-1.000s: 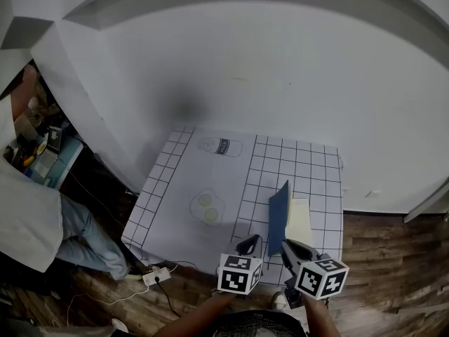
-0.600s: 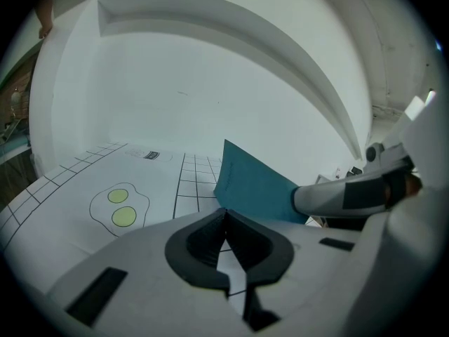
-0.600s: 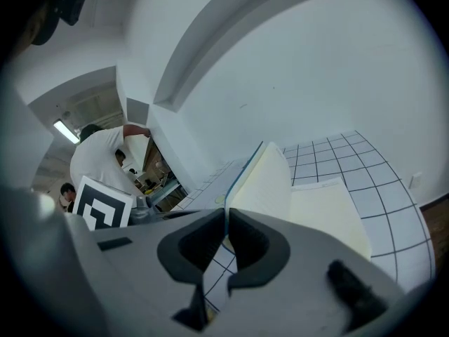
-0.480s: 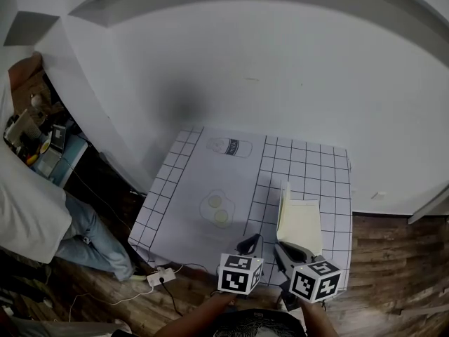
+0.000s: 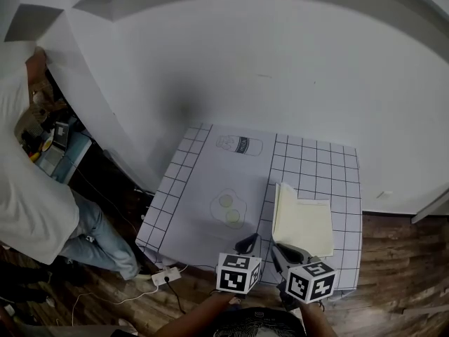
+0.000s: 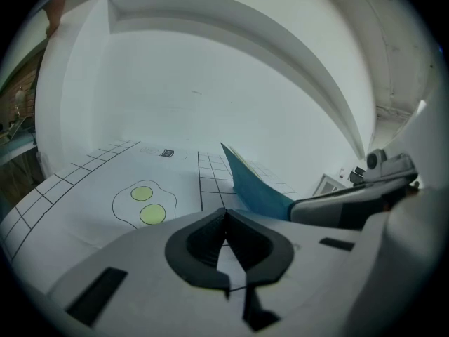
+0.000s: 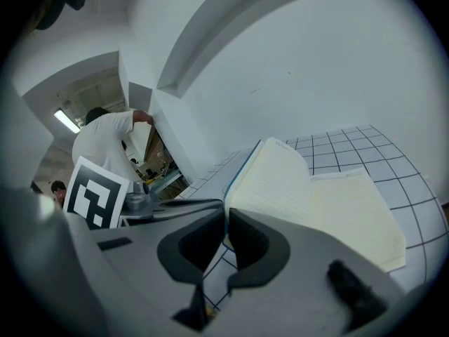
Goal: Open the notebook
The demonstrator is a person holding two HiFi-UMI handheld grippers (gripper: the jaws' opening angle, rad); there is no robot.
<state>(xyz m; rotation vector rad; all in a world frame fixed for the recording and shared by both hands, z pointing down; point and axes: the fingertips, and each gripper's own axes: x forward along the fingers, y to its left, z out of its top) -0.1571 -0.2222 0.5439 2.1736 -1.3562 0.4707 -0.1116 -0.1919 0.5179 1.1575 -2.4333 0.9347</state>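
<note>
The notebook (image 5: 304, 223) lies on the right of the gridded table mat (image 5: 205, 181) with its cream pages showing. Its blue cover (image 6: 257, 189) and a few leaves (image 7: 275, 180) stand tilted up along the left side. My right gripper (image 5: 283, 251) is at the notebook's near left corner, shut on the cover's edge (image 7: 234, 181), which runs into the slit between the pads. The right gripper (image 7: 226, 214) has the lined pages (image 7: 351, 213) spread to its right. My left gripper (image 5: 246, 245) hangs just left of it, shut on nothing (image 6: 225, 217).
The mat carries a printed fried-egg outline (image 5: 229, 209) and a bottle outline (image 5: 239, 144). A white wall rises behind the table. A person in a white shirt (image 5: 31, 188) stands at the far left by a cluttered bench. A power strip (image 5: 163, 276) lies on the wooden floor.
The cover stood upright with its blue face toward me; it has swung over to the left and the cream pages now show. Both grippers have shifted left across the mat.
</note>
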